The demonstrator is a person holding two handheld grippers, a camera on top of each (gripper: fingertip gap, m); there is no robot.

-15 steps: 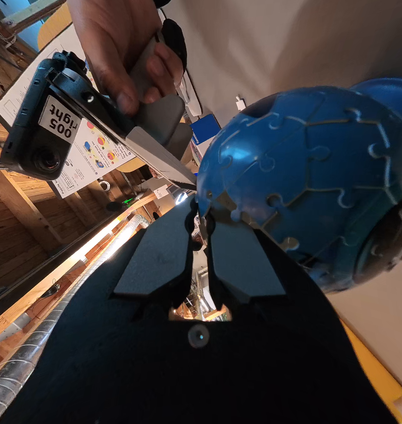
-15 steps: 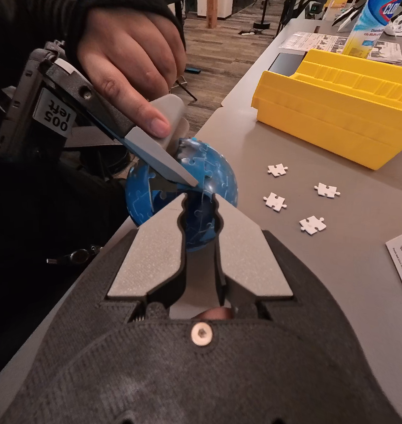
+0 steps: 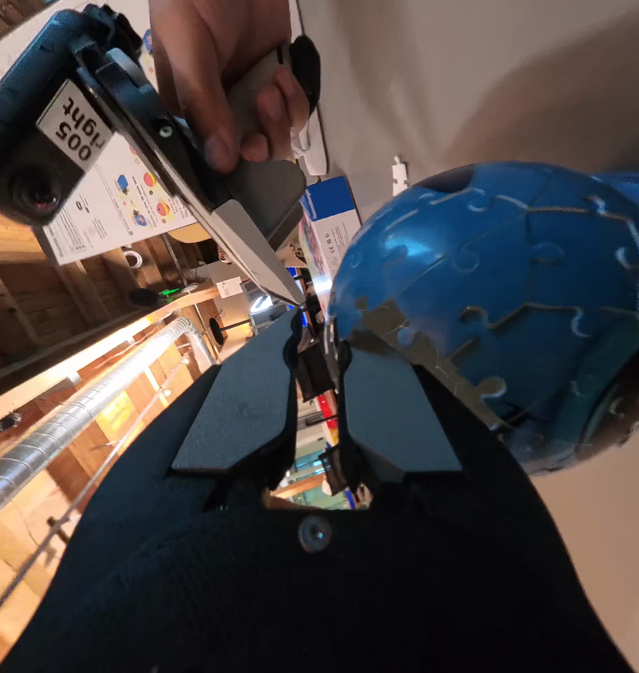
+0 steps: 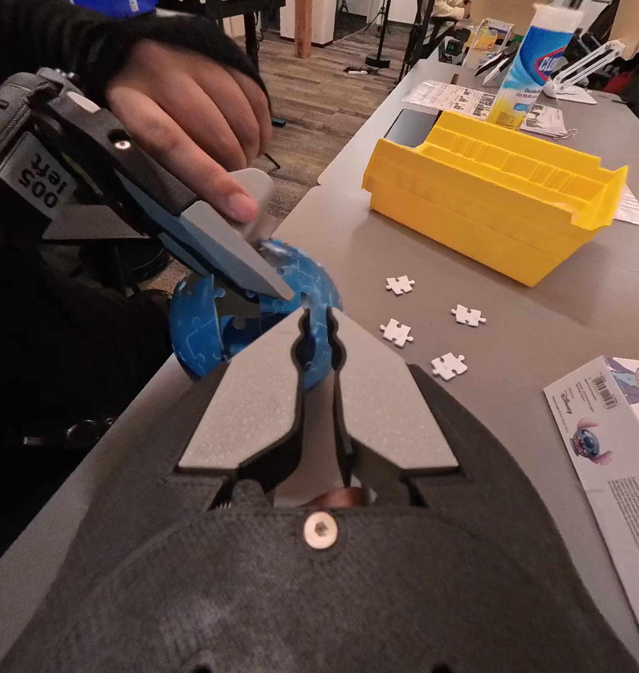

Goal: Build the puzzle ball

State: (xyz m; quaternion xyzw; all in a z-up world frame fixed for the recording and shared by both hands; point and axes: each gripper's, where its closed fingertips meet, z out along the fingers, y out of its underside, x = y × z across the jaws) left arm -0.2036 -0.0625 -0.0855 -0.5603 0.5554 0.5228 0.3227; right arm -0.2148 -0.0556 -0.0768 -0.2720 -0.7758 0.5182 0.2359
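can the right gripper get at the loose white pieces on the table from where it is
Probably yes: the four white pieces lie bare on the table, nothing between them and the right gripper.

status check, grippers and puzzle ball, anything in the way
Left gripper and right gripper both narrowly open, empty, tips at the blue puzzle ball. Ball partly built, gap showing. Four loose white pieces on table, nothing blocking.
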